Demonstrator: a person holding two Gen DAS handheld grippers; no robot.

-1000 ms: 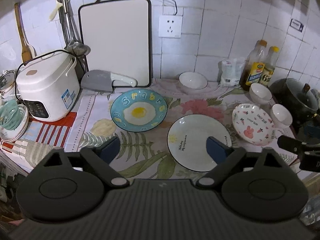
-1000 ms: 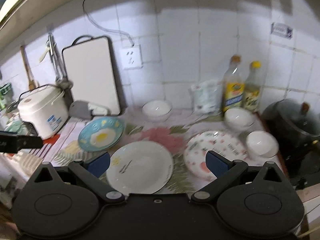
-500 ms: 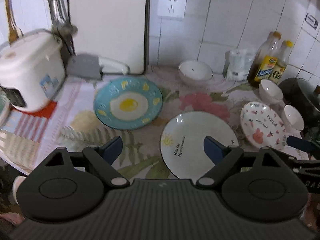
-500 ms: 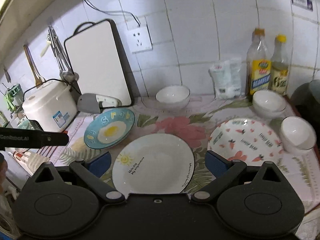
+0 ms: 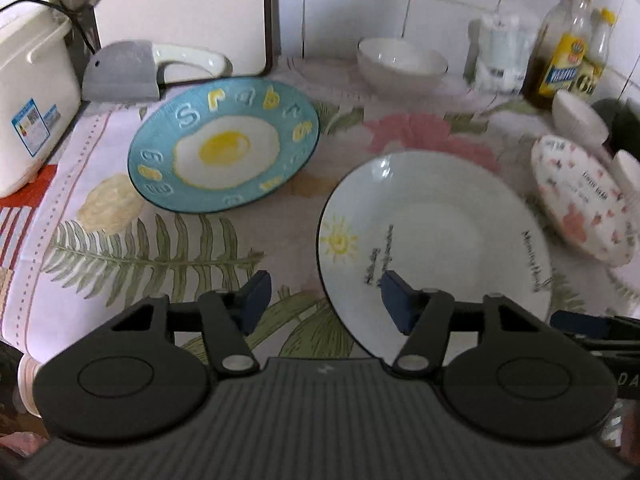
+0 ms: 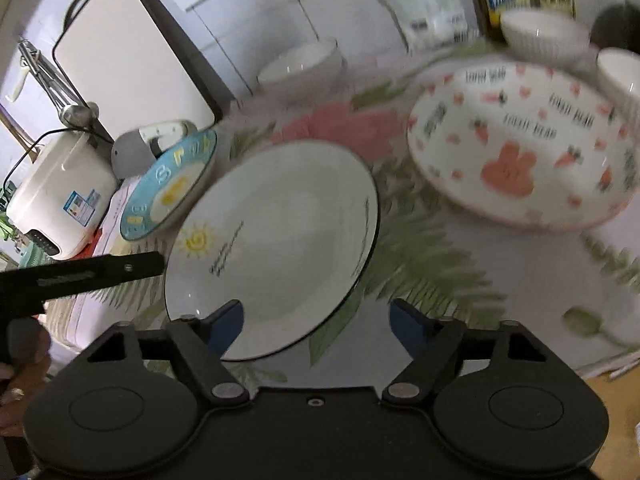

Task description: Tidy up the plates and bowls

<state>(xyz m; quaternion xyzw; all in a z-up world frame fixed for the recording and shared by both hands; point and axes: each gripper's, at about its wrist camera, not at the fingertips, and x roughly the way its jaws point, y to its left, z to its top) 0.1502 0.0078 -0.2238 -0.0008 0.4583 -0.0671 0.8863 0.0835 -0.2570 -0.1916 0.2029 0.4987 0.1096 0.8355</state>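
Observation:
A white plate with a sun drawing (image 5: 436, 236) lies at the counter's front; it also shows in the right wrist view (image 6: 276, 236). A blue fried-egg plate (image 5: 224, 144) lies to its left, and a pink rabbit-pattern plate (image 6: 520, 144) to its right. White bowls stand at the back (image 5: 402, 62) and at the right (image 6: 544, 34). My left gripper (image 5: 324, 300) is open, over the white plate's left rim. My right gripper (image 6: 316, 322) is open, over the plate's near right rim. Both are empty.
A white rice cooker (image 5: 32, 92) stands at the left, with a cleaver (image 5: 120, 70) and a cutting board (image 5: 180, 12) behind the blue plate. Oil bottles (image 5: 564, 52) and a dark pot (image 6: 616, 24) stand at the back right. A floral cloth (image 5: 160, 248) covers the counter.
Both grippers have moved down and forward toward the white sun plate, which now looks much larger. Their jaws have narrowed somewhat but stay open.

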